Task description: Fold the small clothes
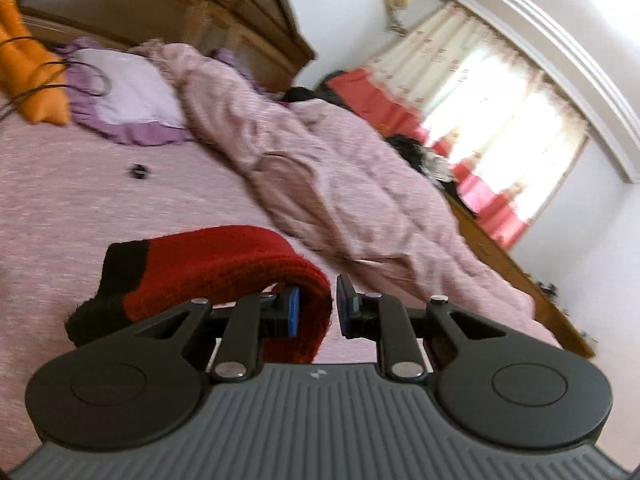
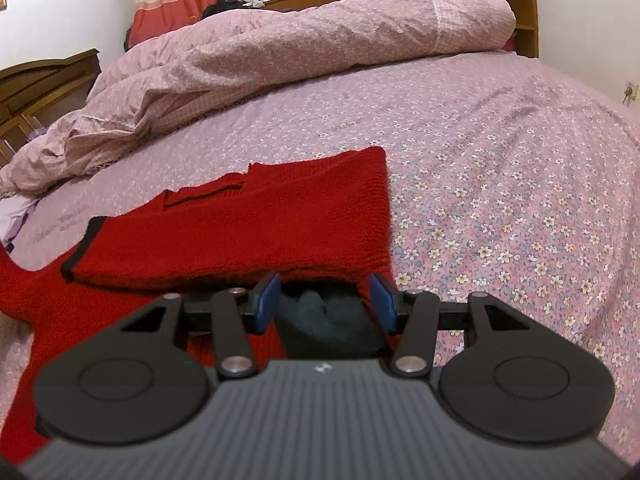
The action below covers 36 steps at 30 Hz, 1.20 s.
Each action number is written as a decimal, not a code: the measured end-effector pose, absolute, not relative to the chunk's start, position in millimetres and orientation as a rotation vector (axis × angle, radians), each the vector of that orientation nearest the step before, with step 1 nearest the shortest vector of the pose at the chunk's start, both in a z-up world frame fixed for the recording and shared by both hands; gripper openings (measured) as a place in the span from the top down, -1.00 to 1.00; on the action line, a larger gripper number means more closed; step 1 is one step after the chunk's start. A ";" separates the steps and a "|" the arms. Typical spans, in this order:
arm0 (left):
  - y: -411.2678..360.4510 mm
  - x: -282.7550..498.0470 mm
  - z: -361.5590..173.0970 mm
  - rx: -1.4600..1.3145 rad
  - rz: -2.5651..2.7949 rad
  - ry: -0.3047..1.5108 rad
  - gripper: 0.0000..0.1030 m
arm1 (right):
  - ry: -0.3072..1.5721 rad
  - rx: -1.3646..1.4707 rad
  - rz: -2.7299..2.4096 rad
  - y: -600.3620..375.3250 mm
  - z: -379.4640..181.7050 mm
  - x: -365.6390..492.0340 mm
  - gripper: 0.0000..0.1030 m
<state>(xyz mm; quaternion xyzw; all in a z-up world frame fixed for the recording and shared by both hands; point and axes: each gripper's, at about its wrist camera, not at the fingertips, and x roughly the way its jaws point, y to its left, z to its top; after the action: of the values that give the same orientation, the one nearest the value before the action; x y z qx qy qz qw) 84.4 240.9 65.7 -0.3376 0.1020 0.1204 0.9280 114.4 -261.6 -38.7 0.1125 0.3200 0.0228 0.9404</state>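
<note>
Nearest in the left wrist view, the left gripper (image 1: 318,308) has its blue pads drawn narrow on a fold of red knit. This is the sleeve (image 1: 224,264) of the sweater, and it arches up off the bed and over to the left, ending in a black cuff (image 1: 120,276) that hangs down. Since the sleeve is raised clear of the sheet, I judge it to be pinched and carried.

In the right wrist view, the right gripper (image 2: 324,300) stands about half open at the near edge of the red sweater (image 2: 240,236). A bunch of dark fabric sits between its pads, probably the collar or hem band. Whether the pads press on it I cannot tell.

Beyond that gripper the sweater lies flat on the flowered bed sheet (image 2: 500,200). One side is already turned inward, with a black-trimmed edge at its left. More red knit spreads to the near left.

Farther off, a rumpled pink duvet (image 2: 300,40) runs along the far side of the bed. A lilac pillow (image 1: 124,88) lies by the wooden headboard (image 1: 160,0), and curtains (image 1: 460,80) glow at the window.

The step in hand looks like folding the sleeve in. Next, the left hand would need to carry the cuff across over the body of the sweater and lay it flat before letting go. The right would have to keep the near edge pinned so the knit does not drag or bunch.
</note>
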 end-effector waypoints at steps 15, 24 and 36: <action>110.3 151.0 79.3 -0.641 -0.052 0.303 0.58 | 0.653 0.267 0.030 -273.2 -42.9 110.3 -0.01; 50.5 179.3 40.5 -0.569 -0.137 0.464 0.58 | 0.657 0.282 0.009 -280.9 -44.9 107.6 -0.01; 1.4 195.4 -19.5 -0.425 -0.166 0.688 0.57 | 0.666 0.290 0.006 -282.5 -46.9 108.2 -0.01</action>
<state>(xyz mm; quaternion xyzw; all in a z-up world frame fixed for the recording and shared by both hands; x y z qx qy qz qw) 195.4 1.4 -19.5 -0.2065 0.3343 -0.0807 0.9160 108.2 -282.5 -46.9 0.1420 0.3258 0.0028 0.9347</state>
